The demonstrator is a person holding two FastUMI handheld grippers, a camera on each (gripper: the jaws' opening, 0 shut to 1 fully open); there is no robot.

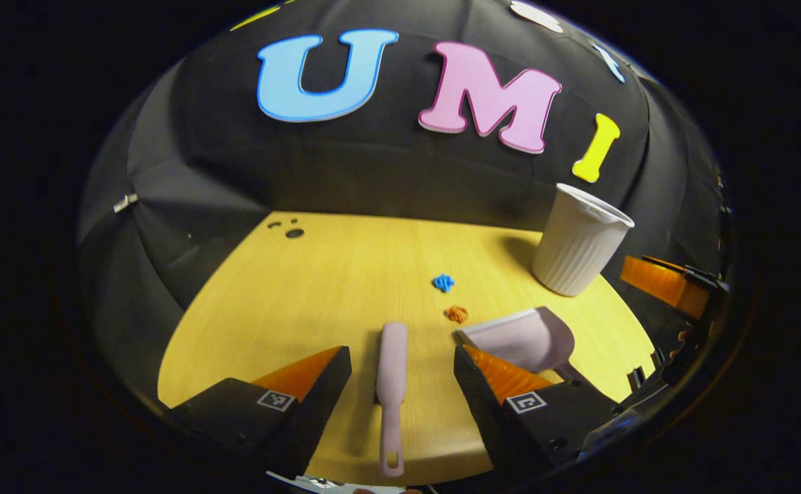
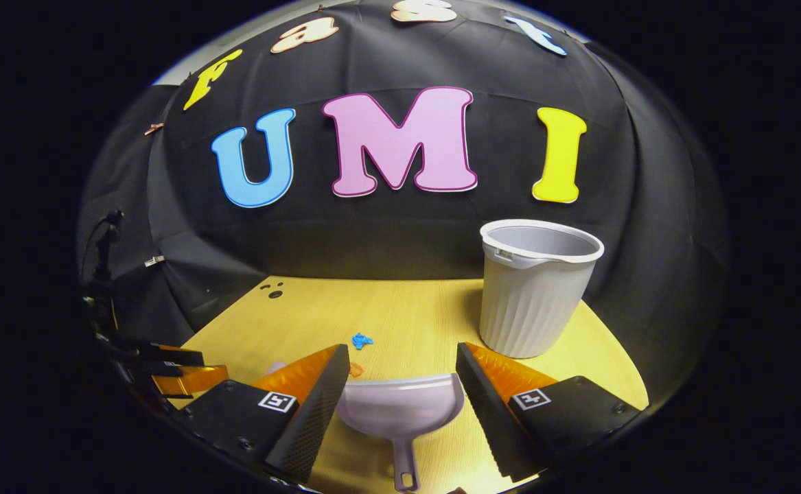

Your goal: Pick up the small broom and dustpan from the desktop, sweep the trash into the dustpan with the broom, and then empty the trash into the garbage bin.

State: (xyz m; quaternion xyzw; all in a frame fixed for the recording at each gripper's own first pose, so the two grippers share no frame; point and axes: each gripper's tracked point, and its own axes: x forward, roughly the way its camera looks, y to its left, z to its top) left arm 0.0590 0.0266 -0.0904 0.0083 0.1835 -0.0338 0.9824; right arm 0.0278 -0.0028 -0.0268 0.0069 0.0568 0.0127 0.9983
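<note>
We see the worktop (image 2: 407, 322) with the white ribbed garbage bin (image 2: 534, 295) near its far right edge. Dustpan (image 2: 400, 408) lies at the near edge between our right tool (image 2: 400, 405) fingers, spread wide. Broom (image 1: 392, 384) lies between the wide-spread left tool (image 1: 400, 391). Blue scrap (image 1: 443, 282) and orange scrap (image 1: 456, 314) sit mid-worktop.

A pale yellow wood-grain tabletop (image 1: 345, 288) with a rounded front edge fills the lower half of both views, its bare surface (image 2: 414, 309) running back to the booth's wall. Near its far left corner sit a few small dark round holes (image 1: 294, 232), one larger than the others beside it, seen again as tiny dark spots (image 2: 274, 293) in the right gripper view. On the black cloth at the left, a small silver metal clip (image 1: 125, 202) pinches a fold, and a similar clip (image 2: 155, 261) shows in the right gripper view.
</note>
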